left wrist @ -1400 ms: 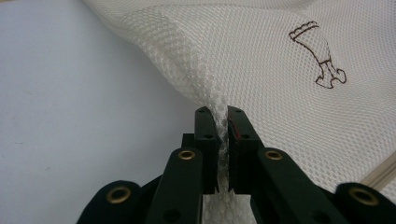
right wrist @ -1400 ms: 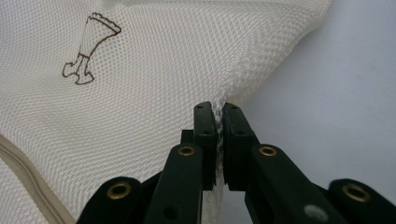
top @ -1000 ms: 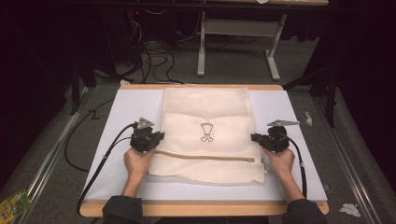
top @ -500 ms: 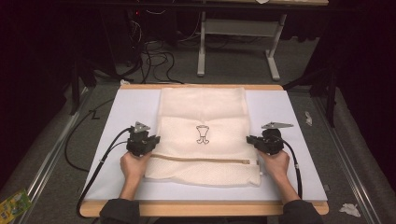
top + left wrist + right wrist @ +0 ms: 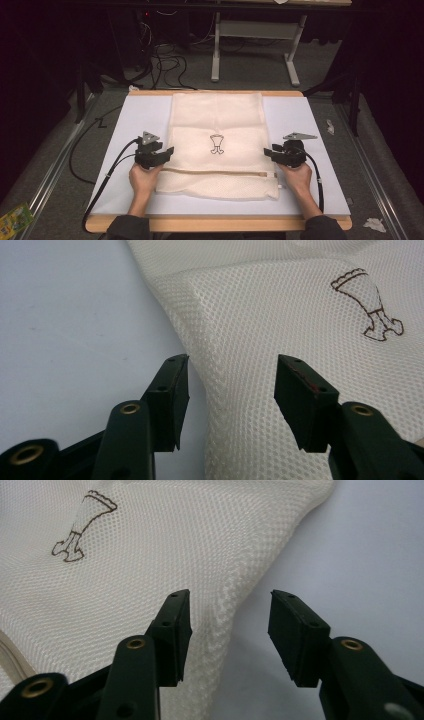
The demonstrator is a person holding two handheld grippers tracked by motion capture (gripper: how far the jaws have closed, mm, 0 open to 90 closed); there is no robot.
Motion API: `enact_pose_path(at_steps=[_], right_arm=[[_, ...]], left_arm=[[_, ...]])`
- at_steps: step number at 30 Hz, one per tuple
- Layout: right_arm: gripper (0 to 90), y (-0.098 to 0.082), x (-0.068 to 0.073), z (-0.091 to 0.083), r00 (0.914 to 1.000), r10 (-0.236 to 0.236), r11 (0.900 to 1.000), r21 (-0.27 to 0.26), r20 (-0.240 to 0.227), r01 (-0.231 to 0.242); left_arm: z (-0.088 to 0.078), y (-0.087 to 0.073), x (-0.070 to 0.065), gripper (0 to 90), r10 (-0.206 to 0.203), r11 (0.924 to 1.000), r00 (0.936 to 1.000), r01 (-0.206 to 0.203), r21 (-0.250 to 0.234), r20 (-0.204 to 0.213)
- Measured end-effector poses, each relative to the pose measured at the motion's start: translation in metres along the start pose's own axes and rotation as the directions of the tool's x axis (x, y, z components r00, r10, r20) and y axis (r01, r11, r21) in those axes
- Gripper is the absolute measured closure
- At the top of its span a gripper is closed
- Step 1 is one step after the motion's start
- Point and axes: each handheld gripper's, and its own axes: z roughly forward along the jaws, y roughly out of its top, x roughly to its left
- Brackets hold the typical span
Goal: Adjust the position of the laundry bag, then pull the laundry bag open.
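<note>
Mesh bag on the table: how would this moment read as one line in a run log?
mesh bag: flat on white mat | left gripper: just opened, at bag's left edge | right gripper: just opened, at right edge | nothing held

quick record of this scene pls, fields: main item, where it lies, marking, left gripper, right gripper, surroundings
main item: cream mesh bag, spread flat
where it lies: on the white mat over the wooden table
marking: small brown outline drawing near the bag's middle
left gripper: jaws have just been opening, now apart over the bag's left edge, pads not pressing
right gripper: jaws have just been opening, apart over the bag's right edge, nothing gripped
surroundings: cables on the floor beyond the table
</note>
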Motion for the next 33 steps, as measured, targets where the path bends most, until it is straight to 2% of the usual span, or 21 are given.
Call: enact_pose_path(at_steps=[6, 13, 15, 17, 20, 24, 28, 33], right_arm=[[47.9, -0.008, -0.008, -0.011, 0.9996, 0.025, 0.999, -0.044, 0.016, -0.025], [47.6, -0.017, -0.011, -0.020, 0.9992, 0.032, 0.998, -0.059, 0.022, -0.031], [48.3, -0.021, -0.012, -0.022, 0.9991, 0.033, 0.998, -0.049, 0.026, -0.031], [48.9, -0.025, -0.012, -0.025, 0.9990, 0.035, 0.998, -0.061, 0.027, -0.034], [51.2, -0.028, -0.013, -0.028, 0.9983, 0.056, 0.998, -0.041, 0.016, -0.055], [49.4, -0.035, -0.013, -0.030, 0.9977, 0.062, 0.998, -0.027, 0.026, -0.061], [47.2, -0.042, -0.010, -0.035, 0.9976, 0.060, 0.997, -0.039, 0.033, -0.059], [46.3, -0.048, -0.009, -0.035, 0.9976, 0.055, 0.998, -0.032, 0.043, -0.053]], left_arm=[[-0.004, -0.004, -0.009, 44.8, 0.030, 0.9993, 0.9995, -0.030, -0.023, 0.005], [-0.009, -0.006, -0.016, 43.9, 0.038, 0.9985, 0.9990, -0.037, -0.040, 0.023], [-0.011, -0.006, -0.018, 43.8, 0.041, 0.9981, 0.9987, -0.040, -0.046, 0.030], [-0.011, -0.007, -0.020, 43.8, 0.044, 0.9979, 0.9984, -0.043, -0.049, 0.034], [-0.010, -0.009, -0.024, 44.2, 0.042, 0.9977, 0.9979, -0.039, -0.055, 0.050], [-0.009, -0.012, -0.031, 44.2, 0.049, 0.9980, 0.9963, -0.046, -0.042, 0.070], [-0.008, -0.016, -0.037, 42.3, 0.065, 0.9975, 0.9924, -0.062, -0.035, 0.105], [-0.008, -0.017, -0.043, 41.0, 0.053, 0.9985, 0.9910, -0.050, -0.023, 0.123]])
